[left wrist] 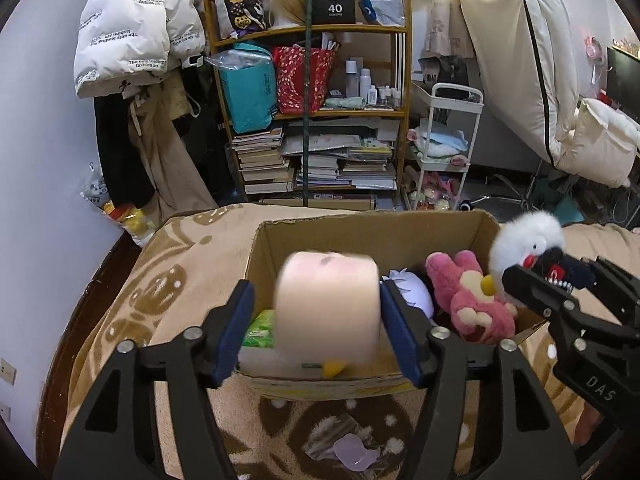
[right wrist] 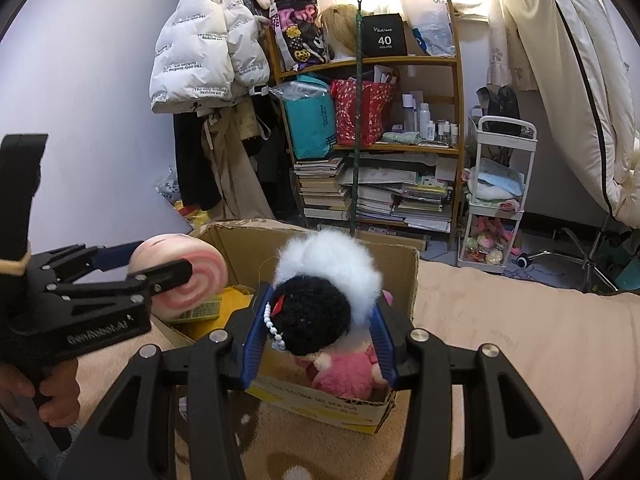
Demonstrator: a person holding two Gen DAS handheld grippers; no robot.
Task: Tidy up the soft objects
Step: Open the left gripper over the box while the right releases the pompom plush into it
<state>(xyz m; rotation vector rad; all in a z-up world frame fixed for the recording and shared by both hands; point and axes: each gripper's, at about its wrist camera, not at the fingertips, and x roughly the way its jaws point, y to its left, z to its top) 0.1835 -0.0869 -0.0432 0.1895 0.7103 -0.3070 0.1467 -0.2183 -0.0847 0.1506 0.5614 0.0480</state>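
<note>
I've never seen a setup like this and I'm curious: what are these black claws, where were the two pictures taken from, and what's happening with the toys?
There is no robot. A person holds a two-finger gripper in each hand, each with a wide-angle camera looking along its fingers. One picture is from the left gripper, the other from the right gripper. Both are over a cardboard box on a patterned blanket, and a pink plush lies inside. A pink swirled roll sits blurred between the left fingers with a gap on one side, apparently let go. The right gripper pinches a white-and-black fluffy toy.
</note>
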